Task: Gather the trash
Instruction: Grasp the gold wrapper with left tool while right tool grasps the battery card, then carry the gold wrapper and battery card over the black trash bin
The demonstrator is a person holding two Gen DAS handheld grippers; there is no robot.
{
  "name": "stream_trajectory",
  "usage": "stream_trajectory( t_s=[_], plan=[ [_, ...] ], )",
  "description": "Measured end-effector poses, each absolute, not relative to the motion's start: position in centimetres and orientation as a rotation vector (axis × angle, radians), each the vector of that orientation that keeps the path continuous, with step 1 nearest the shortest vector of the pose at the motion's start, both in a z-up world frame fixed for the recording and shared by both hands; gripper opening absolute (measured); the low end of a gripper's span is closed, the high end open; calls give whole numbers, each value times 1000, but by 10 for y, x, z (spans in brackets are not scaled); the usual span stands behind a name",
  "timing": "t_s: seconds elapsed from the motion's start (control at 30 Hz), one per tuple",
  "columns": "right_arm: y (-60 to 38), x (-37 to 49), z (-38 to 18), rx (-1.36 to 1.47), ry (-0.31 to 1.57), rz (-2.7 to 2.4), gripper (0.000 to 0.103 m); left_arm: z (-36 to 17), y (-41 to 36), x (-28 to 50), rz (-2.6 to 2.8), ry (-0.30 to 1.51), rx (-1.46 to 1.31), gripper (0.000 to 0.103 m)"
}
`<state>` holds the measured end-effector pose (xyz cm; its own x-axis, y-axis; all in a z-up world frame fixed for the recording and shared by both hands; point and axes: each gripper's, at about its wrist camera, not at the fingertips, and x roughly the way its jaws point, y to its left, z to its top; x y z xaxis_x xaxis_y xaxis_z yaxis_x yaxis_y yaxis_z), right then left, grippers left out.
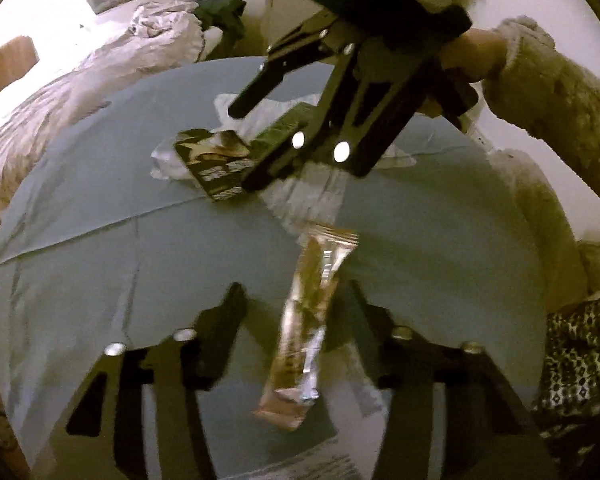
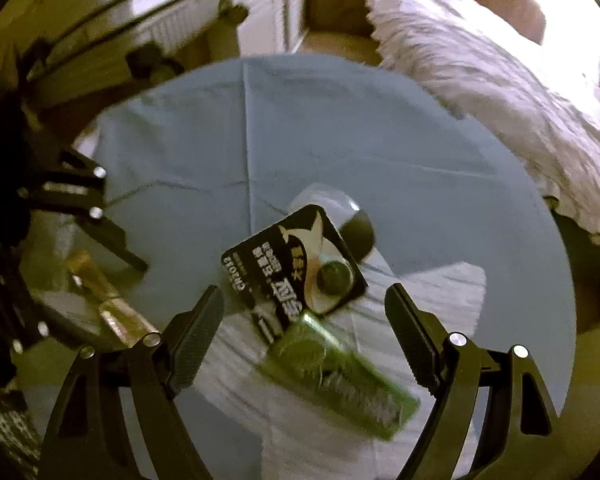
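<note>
**Both grippers over the litter, one wrapper apiece**

The trash lies together on a round table under a pale blue-grey cloth [image 2: 340,128], mostly on crumpled white tissue paper [image 2: 440,284], so both tools can work the same patch without crossing. The left gripper [image 1: 290,296] comes in steeply over a long, shiny gold-and-silver foil snack wrapper [image 1: 304,320] that lies lengthwise between its fingers, pointing away from the camera. The jaws are drawn in part-way around it; blur makes it hard to say whether the pads actually press the foil, so I cannot call it gripped. Straddling the wrapper across its narrow width looks like the sensible approach, since the flat film offers little else to pinch.

The right gripper [image 2: 304,316] hangs above the tissue with its fingers spread wide and nothing held. Between them lie a black glossy battery blister card with white print and a round coin cell [image 2: 296,264] and, overlapping its near corner, a green rectangular foil packet [image 2: 340,376]. The card is stiff and flat; the green packet is slightly raised, probably the easier first grab.
</note>
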<state>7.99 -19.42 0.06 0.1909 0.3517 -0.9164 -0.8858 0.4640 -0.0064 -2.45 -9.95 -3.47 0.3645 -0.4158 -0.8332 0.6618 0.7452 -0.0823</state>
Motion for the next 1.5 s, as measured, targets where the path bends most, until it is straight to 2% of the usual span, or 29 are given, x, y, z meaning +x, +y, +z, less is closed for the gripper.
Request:
stream_trajectory(
  t_s=[0.1, 0.2, 0.23, 0.43, 0.57, 0.77, 0.9, 1.1, 1.5],
  plan=[
    [-185, 81, -12, -696, 1045, 968, 82, -35, -84, -16, -690, 978, 207, 23],
    [-180, 87, -14, -681, 1051, 988, 80, -35, -76, -12, -670, 972, 169, 22],
    [-179, 88, -14, -673, 1052, 991, 73, -35, -75, -11, -660, 967, 171, 22],
    [-189, 85, -9, -574, 1021, 933, 71, -27, -66, -5, -625, 950, 127, 22],
    [-228, 83, 14, -326, 939, 880, 69, -15, -58, 4, -623, 940, 38, 22],
    [-351, 81, 62, 259, 694, 749, 69, 13, -77, 19, -673, 892, 3, 22],
    [-442, 65, 73, 387, 547, 522, 69, 35, -112, 41, -726, 855, -20, 22],
    [-559, 39, 52, 498, 480, 166, 69, 66, -206, 71, -873, 784, 15, 22],
    [-657, 13, 6, 617, 416, -110, 69, 53, -385, 124, -1080, 806, 56, 23]
  ],
)
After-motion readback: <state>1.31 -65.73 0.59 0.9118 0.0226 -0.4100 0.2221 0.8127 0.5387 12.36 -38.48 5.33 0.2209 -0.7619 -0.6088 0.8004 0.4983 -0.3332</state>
